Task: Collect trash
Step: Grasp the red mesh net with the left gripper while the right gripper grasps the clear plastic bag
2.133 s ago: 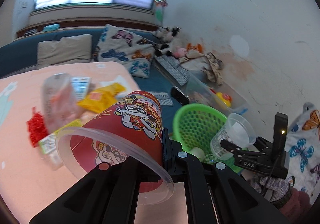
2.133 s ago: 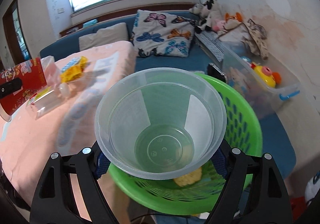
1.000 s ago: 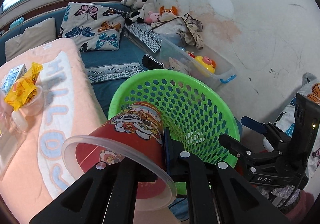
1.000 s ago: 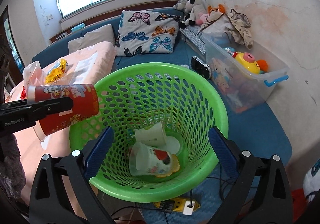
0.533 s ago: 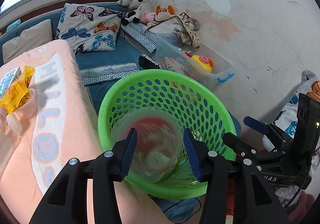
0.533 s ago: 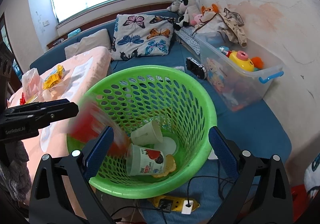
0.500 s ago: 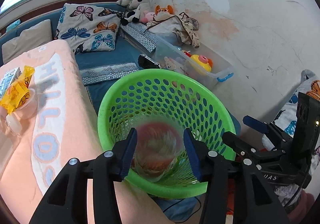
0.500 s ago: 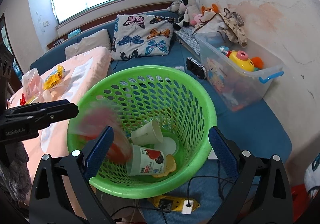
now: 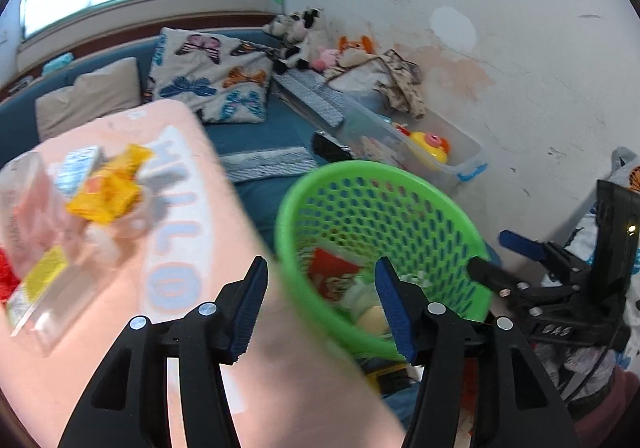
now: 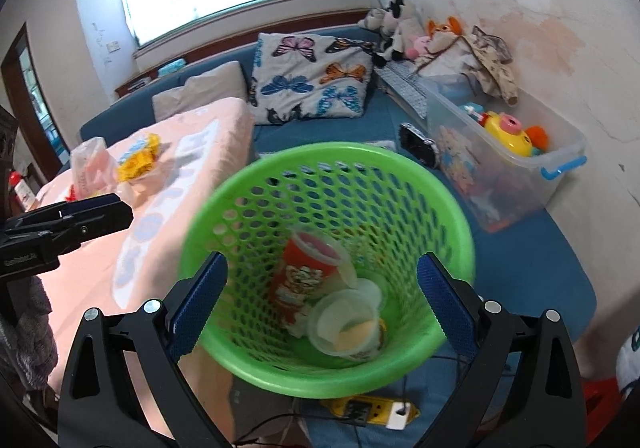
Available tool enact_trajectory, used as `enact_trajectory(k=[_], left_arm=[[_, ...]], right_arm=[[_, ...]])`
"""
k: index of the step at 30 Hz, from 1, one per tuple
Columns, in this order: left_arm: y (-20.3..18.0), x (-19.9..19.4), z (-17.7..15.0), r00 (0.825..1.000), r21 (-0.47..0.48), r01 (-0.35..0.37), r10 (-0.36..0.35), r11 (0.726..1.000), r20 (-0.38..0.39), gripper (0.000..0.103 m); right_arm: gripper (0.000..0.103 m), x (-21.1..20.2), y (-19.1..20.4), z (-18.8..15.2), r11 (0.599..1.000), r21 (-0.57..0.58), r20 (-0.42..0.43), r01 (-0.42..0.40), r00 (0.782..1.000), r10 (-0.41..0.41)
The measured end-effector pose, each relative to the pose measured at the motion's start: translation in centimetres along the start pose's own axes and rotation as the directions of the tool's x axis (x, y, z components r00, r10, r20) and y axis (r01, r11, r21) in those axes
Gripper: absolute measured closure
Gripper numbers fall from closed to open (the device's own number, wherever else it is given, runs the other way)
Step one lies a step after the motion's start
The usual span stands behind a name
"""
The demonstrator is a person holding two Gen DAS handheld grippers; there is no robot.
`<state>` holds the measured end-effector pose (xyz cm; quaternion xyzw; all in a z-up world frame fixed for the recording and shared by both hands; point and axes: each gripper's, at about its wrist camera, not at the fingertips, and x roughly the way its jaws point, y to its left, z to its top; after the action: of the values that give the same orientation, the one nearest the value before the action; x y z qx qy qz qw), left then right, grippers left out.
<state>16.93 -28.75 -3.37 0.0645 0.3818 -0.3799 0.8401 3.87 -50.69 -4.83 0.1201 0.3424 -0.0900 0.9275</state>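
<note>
A green mesh basket (image 10: 320, 151) stands on the floor beside the pink table. Inside it lie a red printed cup (image 10: 304, 276) and a clear plastic cup (image 10: 344, 324) among other cups. My right gripper (image 10: 323, 272) hangs open and empty above the basket. My left gripper (image 9: 320, 280) is over the table's edge at the basket's (image 9: 360, 167) left rim, its jaws opening with nothing between them; the red cup (image 9: 334, 274) shows below. On the table remain a yellow wrapper (image 9: 108, 187) and a clear bag (image 9: 24, 207).
A clear storage box (image 10: 520, 167) with toys stands against the wall on the right. Butterfly pillows (image 10: 312, 79) lie on the blue couch behind. A yellow power strip (image 10: 372, 410) with cables lies on the floor in front of the basket.
The left gripper opened and let go of the red cup, which dropped into the basket. It then swung left and up towards the table. Two seconds ago the right gripper still held the clear cup.
</note>
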Motion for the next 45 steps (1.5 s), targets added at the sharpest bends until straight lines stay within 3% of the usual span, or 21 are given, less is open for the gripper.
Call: enact_trajectory(k=[9, 16, 20, 26, 35, 39, 45], left_arm=[[8.5, -4.6, -0.7, 0.985, -0.111, -0.162, 0.167, 0.981, 0.041, 0.049], [16.6, -8.3, -1.7, 0.948, -0.245, -0.291, 0.313, 0.925, 0.055, 0.049], [21.1, -9.6, -2.4, 0.935, -0.31, -0.321, 0.351, 0.895, 0.046, 0.049], [25.7, -9.4, -3.6, 0.935, -0.332, -0.332, 0.355, 0.883, 0.008, 0.054], [28.6, -6.5, -4.2, 0.972, -0.341, -0.227, 0.232, 0.912, -0.027, 0.056], [29.3, -5.4, -4.1, 0.979, -0.347, -0.202, 0.201, 0.916, -0.039, 0.056], [30.2, -4.9, -4.4, 0.987, -0.354, -0.155, 0.155, 0.922, -0.027, 0.072]], right_arm=[[0.008, -0.1, 5.4, 1.8, 0.993, -0.073, -0.003, -0.088, 0.996, 0.088], [0.008, 0.5, 10.3, 2.8, 0.981, -0.129, -0.015, -0.142, 0.99, 0.141], [0.008, 1.1, 13.4, 3.3, 0.972, -0.168, -0.026, -0.162, 0.987, 0.16], [0.008, 2.4, 17.2, 4.2, 0.959, -0.197, -0.047, -0.203, 0.979, 0.198], [0.008, 4.6, 22.5, 5.5, 0.938, -0.253, -0.075, -0.237, 0.971, 0.225], [0.008, 5.6, 24.2, 6.1, 0.932, -0.263, -0.087, -0.252, 0.968, 0.237], [0.008, 7.3, 26.8, 7.0, 0.922, -0.266, -0.104, -0.28, 0.96, 0.261]])
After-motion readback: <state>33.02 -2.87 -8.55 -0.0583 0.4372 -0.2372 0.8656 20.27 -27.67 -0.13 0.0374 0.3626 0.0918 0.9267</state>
